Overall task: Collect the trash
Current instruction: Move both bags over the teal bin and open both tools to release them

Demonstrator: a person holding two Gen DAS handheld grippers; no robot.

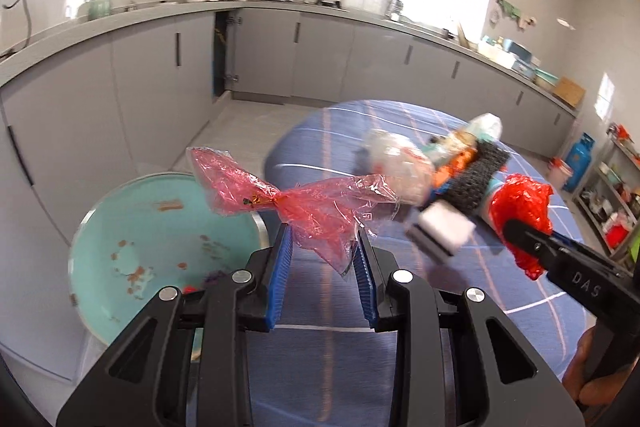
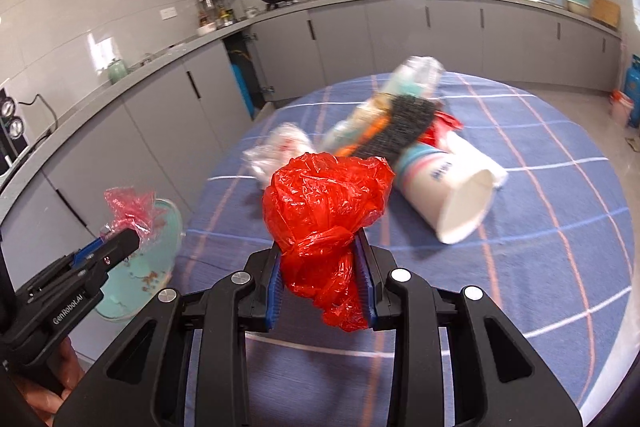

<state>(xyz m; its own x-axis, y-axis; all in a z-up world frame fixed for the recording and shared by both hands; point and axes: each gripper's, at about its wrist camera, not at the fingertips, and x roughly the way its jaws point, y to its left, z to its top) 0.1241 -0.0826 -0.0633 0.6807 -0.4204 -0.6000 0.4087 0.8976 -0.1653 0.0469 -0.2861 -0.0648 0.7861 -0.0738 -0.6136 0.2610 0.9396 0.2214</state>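
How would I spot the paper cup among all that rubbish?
Find the round table with the blue checked cloth. A heap of trash lies in its middle; the paper cup lies on its side at the heap's near right edge, its open mouth facing the camera. It is the only white, rigid cone among crumpled plastic.

You have a crinkled, see-through pink wrapper [image 1: 312, 211], twisted at its middle, lifted off the table, and a crumpled bright red plastic bag [image 2: 328, 211] bunched up and also raised. On the table a paper cup [image 2: 452, 191] lies on its side beside a dark scrubbing sponge [image 2: 400, 131] and clear crumpled plastic [image 2: 280, 147].
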